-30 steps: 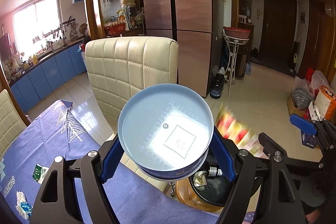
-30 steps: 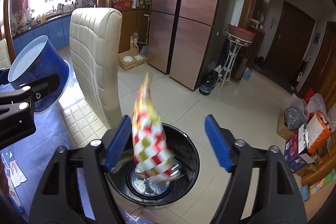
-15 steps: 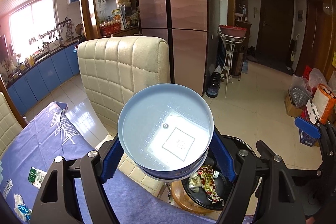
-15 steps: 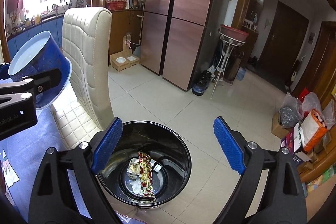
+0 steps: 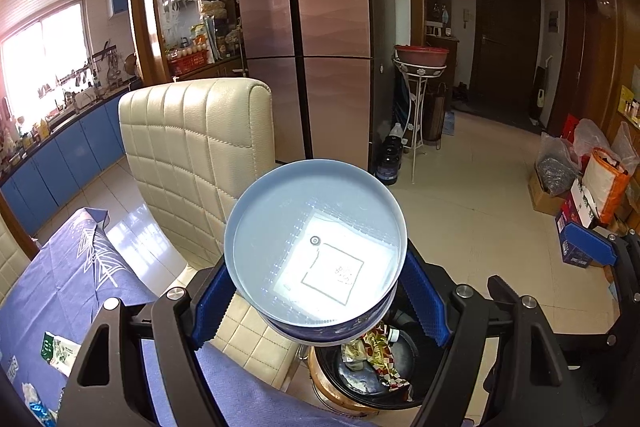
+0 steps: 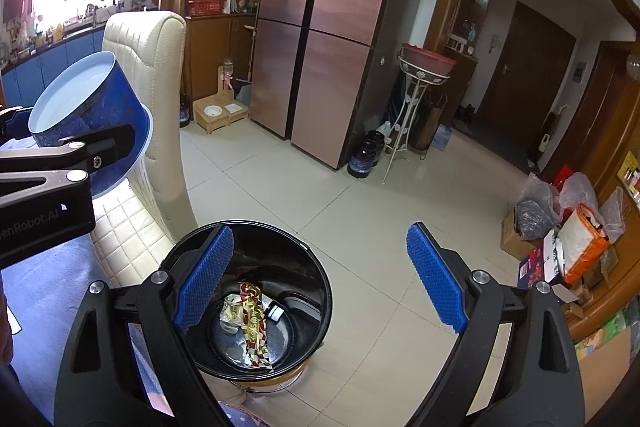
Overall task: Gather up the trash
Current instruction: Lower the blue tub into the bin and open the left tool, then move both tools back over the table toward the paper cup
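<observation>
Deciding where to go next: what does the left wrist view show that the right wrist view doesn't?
Only the left wrist view shows scraps lying on the purple tablecloth, and the pale, empty-looking inside of the blue container clamped in the left gripper.

Only the right wrist view shows the right gripper open and empty above the black bin, and the pet bowl stand.

Both show the wrappers in the bin, the cream chair and the fridge.

The left gripper (image 6: 60, 163) body reads "enRobot.AI", its first letters cut off by the frame edge.
</observation>
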`<act>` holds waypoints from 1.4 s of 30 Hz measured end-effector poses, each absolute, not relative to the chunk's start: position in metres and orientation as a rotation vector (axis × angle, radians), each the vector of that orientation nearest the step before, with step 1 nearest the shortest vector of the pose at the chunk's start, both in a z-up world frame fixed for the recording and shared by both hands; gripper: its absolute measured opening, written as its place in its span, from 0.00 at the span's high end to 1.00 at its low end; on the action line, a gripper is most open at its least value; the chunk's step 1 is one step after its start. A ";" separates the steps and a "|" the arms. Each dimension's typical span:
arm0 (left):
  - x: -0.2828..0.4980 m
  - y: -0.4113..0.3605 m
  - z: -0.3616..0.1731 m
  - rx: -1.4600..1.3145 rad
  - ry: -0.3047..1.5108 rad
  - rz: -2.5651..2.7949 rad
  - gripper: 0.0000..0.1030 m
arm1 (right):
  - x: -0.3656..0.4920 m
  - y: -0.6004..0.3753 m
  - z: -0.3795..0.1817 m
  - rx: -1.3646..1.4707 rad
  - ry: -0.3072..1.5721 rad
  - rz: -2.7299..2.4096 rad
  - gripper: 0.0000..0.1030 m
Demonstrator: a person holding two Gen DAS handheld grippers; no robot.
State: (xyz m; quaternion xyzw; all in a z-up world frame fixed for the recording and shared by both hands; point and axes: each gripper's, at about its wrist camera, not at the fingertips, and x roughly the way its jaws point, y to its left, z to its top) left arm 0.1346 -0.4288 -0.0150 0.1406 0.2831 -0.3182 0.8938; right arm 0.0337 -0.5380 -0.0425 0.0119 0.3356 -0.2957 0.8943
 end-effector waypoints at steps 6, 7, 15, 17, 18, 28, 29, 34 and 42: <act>0.135 -0.436 -0.017 0.297 0.607 -0.682 0.24 | 0.027 -0.540 -0.042 0.020 0.690 -0.633 0.15; 0.136 -0.437 -0.017 0.293 0.612 -0.688 0.17 | 0.025 -0.541 -0.042 0.025 0.690 -0.637 0.15; 0.139 -0.437 -0.014 0.264 0.625 -0.701 0.09 | 0.021 -0.547 -0.043 0.048 0.699 -0.644 0.15; 0.138 -0.437 -0.015 0.271 0.623 -0.698 0.09 | 0.022 -0.546 -0.043 0.045 0.699 -0.642 0.15; 0.138 -0.437 -0.015 0.277 0.621 -0.693 0.09 | 0.022 -0.546 -0.042 0.046 0.699 -0.640 0.15; 0.138 -0.415 -0.015 0.285 0.631 -0.651 0.09 | 0.026 -0.530 -0.046 0.035 0.712 -0.597 0.15; 0.138 -0.411 -0.016 0.290 0.631 -0.643 0.09 | 0.027 -0.528 -0.046 0.032 0.714 -0.591 0.15; 0.137 -0.390 -0.022 0.314 0.626 -0.594 0.09 | 0.027 -0.520 -0.043 0.026 0.708 -0.571 0.15; 0.133 -0.362 -0.029 0.312 0.644 -0.546 0.09 | 0.025 -0.508 -0.034 0.013 0.688 -0.540 0.15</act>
